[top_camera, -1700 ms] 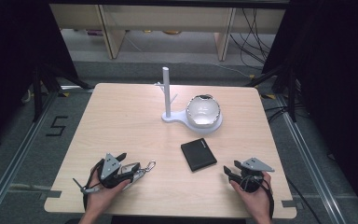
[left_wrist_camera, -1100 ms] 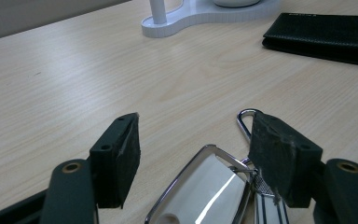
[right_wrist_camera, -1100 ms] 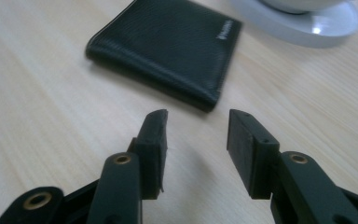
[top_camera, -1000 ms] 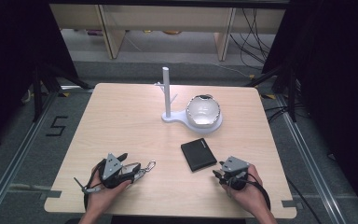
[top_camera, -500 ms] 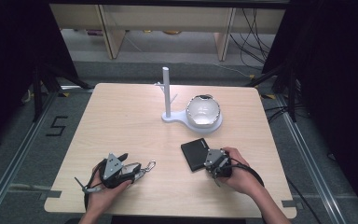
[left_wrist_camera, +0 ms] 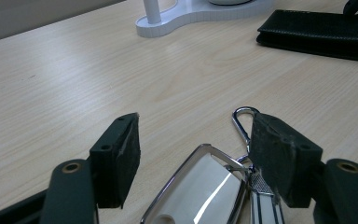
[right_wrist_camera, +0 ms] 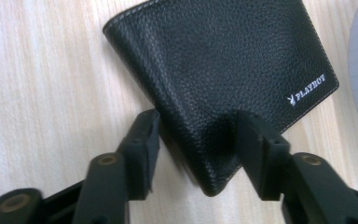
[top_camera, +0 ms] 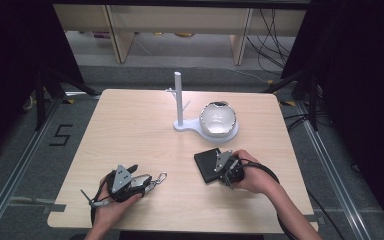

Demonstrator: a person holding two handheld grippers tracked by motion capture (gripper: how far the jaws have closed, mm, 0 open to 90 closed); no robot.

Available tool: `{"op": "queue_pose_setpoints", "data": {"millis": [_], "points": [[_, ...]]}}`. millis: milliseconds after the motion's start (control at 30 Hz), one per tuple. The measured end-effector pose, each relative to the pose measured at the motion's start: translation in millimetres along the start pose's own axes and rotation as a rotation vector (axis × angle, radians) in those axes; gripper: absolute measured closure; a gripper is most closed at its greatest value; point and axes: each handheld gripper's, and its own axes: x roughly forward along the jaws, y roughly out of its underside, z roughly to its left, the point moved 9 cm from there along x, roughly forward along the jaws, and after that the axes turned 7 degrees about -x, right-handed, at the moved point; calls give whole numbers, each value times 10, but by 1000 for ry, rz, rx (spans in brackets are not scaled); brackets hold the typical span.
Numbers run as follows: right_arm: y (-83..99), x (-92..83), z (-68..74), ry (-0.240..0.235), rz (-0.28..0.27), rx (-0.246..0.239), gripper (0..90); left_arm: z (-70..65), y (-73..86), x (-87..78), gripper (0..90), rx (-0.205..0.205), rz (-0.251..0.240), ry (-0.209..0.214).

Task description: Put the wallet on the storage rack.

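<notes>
A black leather wallet (top_camera: 206,162) (right_wrist_camera: 223,60) lies flat right of the table's middle. My right gripper (top_camera: 222,168) (right_wrist_camera: 198,123) is open, and its jaws straddle the wallet's near corner, one on each side. My left gripper (top_camera: 142,181) (left_wrist_camera: 193,135) rests near the front left edge, also open. A silver key fob (left_wrist_camera: 205,186) with a carabiner (top_camera: 160,177) (left_wrist_camera: 242,122) lies between its jaws. The right jaw sits against the fob's ring and the left jaw stands apart from it. In the left gripper view the wallet (left_wrist_camera: 321,30) lies farther off.
A white stand with a tall post (top_camera: 179,100) (left_wrist_camera: 182,18) sits at the back middle of the table (top_camera: 130,135). Its base carries a round silvery bowl-shaped object (top_camera: 218,119). Shelving and cables lie beyond the far edge.
My right gripper has moved left from the front right corner onto the wallet's near corner. The left gripper and the key fob have stayed put.
</notes>
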Motion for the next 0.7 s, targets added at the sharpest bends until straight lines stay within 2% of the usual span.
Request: {"op": "queue_pose_setpoints", "data": {"millis": [33, 67, 100, 133, 167, 200, 233, 267, 300, 333, 367, 400, 433, 467, 500, 533, 567, 633, 700], "points": [[27, -10, 2, 9, 33, -1, 571, 0, 0, 0, 327, 3, 0, 0], [34, -15, -8, 21, 47, -31, 599, -3, 0, 3, 327, 3, -1, 5], [19, -6, -3, 24, 43, -54, 618, -1, -2, 5, 327, 7, -2, 2], [5, -2, -24, 48, 39, -97, 641, 1, 5, -3, 327, 6, 7, -5], [5, 0, -27, 57, 43, -111, 657, -1, 4, -2, 327, 7, 6, -4], [27, -15, 6, 65, 68, -85, 691, -2, 4, -3, 327, 6, 4, -4], [12, -15, 0, 69, 51, -111, 731, -3, 2, -3, 327, 5, 2, -2], [5, -26, 6, 84, 40, -85, 774, -5, -1, 1, 327, 1, -3, 6], [-9, -24, -14, 102, 24, -105, 790, -2, 0, -7, 327, -4, -2, -4], [-17, -27, -16, 103, 14, -105, 799, -1, -3, -7, 327, -5, -5, -2], [-22, -51, 6, 108, 22, -66, 809, 0, -7, -3, 326, -7, -11, 2], [-45, -71, -42, 117, 3, -117, 811, 0, -10, 2, 327, -9, -14, 6], [-78, -99, -72, 119, -16, -135, 812, 5, -7, 0, 326, -8, -10, 1], [-72, -161, -56, 115, -3, -66, 817, 8, 0, -6, 327, -9, 1, -3], [-93, -227, -98, 126, -15, -56, 818, 8, -1, -4, 327, -6, 1, -1], [-118, -294, -119, 128, -29, -28, 820, 6, -2, -3, 327, -9, -3, -3], [-154, -358, -150, 128, -56, -31, 823, 4, -3, -3, 327, -9, -4, -3], [-165, -499, -242, 136, -58, -19, 824, 0, -2, -4, 327, -9, -4, -3], [-192, -618, -288, 122, -67, 27, 824, -1, 0, -7, 327, -6, -3, -4]]}}
